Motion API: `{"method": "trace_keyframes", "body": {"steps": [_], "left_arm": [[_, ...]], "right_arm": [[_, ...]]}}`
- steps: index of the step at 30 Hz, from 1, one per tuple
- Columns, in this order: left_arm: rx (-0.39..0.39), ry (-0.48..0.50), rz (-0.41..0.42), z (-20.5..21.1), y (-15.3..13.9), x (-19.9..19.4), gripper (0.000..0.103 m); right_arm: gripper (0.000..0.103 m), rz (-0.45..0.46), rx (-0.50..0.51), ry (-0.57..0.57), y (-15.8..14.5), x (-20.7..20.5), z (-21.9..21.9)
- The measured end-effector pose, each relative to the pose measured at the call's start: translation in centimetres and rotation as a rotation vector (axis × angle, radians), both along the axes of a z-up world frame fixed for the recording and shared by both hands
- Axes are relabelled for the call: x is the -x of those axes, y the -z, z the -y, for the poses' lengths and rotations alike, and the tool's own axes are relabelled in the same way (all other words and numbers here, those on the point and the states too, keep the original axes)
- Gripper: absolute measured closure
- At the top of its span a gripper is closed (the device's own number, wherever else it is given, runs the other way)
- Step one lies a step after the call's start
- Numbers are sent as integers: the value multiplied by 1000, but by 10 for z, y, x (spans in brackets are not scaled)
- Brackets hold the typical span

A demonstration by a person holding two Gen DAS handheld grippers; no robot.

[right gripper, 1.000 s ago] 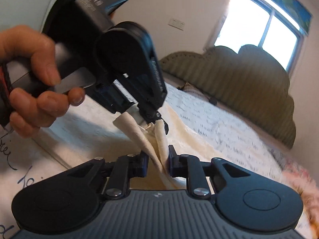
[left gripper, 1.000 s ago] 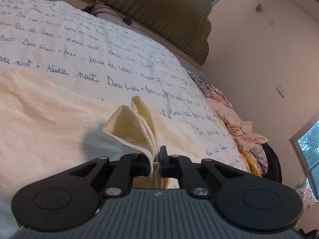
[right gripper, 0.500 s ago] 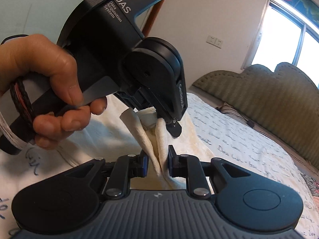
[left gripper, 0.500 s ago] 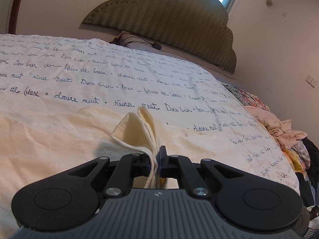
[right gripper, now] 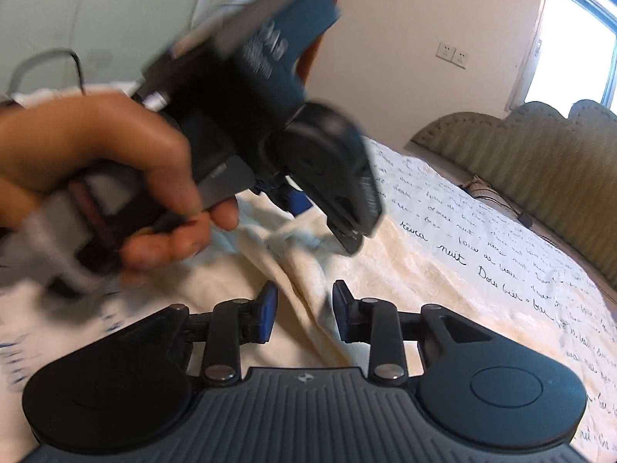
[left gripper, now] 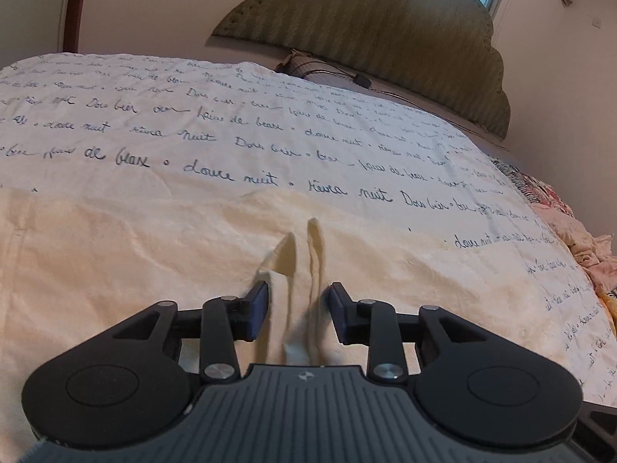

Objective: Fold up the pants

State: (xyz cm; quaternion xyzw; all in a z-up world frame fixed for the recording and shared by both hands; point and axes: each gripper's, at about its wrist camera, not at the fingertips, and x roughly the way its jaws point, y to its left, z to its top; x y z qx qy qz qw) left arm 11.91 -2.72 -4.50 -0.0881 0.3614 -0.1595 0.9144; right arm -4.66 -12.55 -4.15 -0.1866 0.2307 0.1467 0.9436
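The cream pants [left gripper: 127, 254] are soft, crinkled matt cloth. The script-printed bedspread [left gripper: 270, 123] is matt quilted fabric; the olive headboard [left gripper: 385, 27] ribbed upholstery. Both grippers have matt black plastic with shiny metal rivets.

The left black two-finger tool [left gripper: 297, 310] points downward at a slant, and its jaws have just been opening: the two pads now stand apart, with a ridge of cream cloth rising loose between them and neither pad pressing it. The right black two-finger tool [right gripper: 304, 310] is angled down as well, and its jaws have also just been opening; a fold of the same cloth runs through the gap, clear of both blue-faced pads. From the right wrist view the person's left hand [right gripper: 115, 177] shows, wrapped around the left tool's handle, fingers [right gripper: 181, 239] curled under the trigger, the whole blurred with motion.
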Motion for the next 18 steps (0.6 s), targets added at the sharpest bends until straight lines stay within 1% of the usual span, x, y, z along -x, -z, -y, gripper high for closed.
{"method": "trace_keyframes", "body": {"steps": [2,3,5,6,7,8,9,10,11,12,14,15,16,17,18], "left_arm": [[-20,-44,9,-6,-8,0,63],[-35,-67,25,-8,-14,1,63],[-50,-77,65,-6,-26,5,63],[-47,-64,77,-3,-31,6,61],[-41,-43,78,2,-34,7,59],[-29,-3,71,10,-38,8,52],[-16,39,62,21,-40,9,45],[-6,79,57,31,-41,10,42],[-7,129,55,46,-39,12,40],[-25,175,54,61,-39,14,40],[-66,254,65,89,-38,18,39],[-92,296,83,104,-36,22,36],[-120,323,100,117,-35,23,34],[-155,342,119,129,-30,25,29],[-192,349,134,139,-26,26,27]], "right_arm": [[73,11,-52,20,-11,22,21],[73,20,-69,52,-16,32,35],[72,57,-59,146,-22,50,61],[70,83,-27,206,-22,61,73],[62,105,18,265,-20,70,84],[53,127,67,316,-17,78,94],[50,140,110,360,-12,89,101],[50,121,131,385,-6,98,106],[50,91,139,403,-3,96,114],[50,72,141,420,1,99,119],[50,45,144,436,11,97,125],[51,35,145,439,16,95,127],[51,31,140,439,20,88,126],[51,26,132,438,23,83,126],[51,23,126,433,25,79,126]]}}
